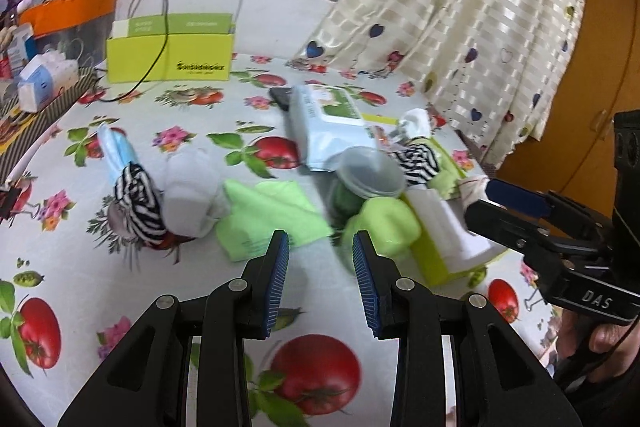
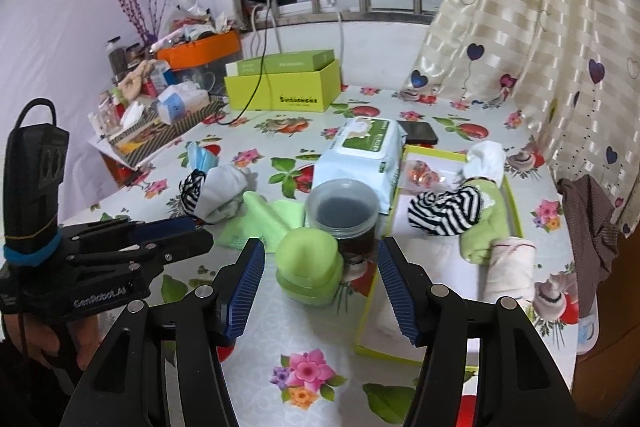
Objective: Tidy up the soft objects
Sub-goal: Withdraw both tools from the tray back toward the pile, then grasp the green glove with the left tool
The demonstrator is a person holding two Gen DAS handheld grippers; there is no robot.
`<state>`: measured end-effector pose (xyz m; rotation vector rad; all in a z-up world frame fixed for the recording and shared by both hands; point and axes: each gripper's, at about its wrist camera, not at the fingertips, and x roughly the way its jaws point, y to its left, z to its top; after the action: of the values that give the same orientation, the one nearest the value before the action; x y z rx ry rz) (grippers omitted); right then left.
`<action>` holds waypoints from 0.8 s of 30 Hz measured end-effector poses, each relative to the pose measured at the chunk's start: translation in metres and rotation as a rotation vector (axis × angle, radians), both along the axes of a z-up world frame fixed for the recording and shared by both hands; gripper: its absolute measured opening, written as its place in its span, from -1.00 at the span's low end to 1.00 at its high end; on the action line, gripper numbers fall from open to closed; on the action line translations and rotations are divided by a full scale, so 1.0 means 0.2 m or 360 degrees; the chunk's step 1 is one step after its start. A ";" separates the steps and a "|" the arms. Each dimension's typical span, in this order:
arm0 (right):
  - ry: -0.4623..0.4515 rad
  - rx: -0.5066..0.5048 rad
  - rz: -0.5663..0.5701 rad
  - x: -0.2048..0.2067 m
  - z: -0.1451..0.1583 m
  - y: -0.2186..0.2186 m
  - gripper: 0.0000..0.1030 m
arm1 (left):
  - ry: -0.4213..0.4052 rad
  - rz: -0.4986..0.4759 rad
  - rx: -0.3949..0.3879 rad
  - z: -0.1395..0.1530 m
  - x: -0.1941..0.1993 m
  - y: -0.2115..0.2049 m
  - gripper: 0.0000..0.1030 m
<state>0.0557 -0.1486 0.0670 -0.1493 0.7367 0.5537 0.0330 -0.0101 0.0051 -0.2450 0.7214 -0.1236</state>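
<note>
Above tablecloth (image 2: 280, 339): both grippers seemingly empty

Your right gripper (image 2: 320, 279) hangs wide open over the flowery tablecloth (image 2: 280, 347) — nothing between the pads. Just ahead sits a green sponge (image 2: 308, 259), touching a lidded plastic jar (image 2: 343, 209). To the right, the shallow green tray (image 2: 514, 203) holds a striped sock (image 2: 444, 211) and a green cloth (image 2: 486, 227). Your left gripper (image 2: 176, 231) pokes in from the left — can't tell its jaws.
</note>
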 end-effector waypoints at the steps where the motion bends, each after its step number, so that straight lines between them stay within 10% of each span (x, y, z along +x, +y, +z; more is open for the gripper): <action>1: 0.0003 0.0001 0.0007 0.00 0.00 0.01 0.14 | 0.0006 0.0005 -0.0003 -0.01 0.01 0.01 -0.33; 24: 0.0033 0.0020 0.0046 0.14 -0.05 0.00 0.14 | 0.0223 -0.0012 0.0215 -0.26 0.41 -0.02 -0.07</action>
<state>0.0837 -0.1491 0.0565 -0.1428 0.7520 0.5881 0.1149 -0.0141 -0.0472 -0.1226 0.8665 -0.0650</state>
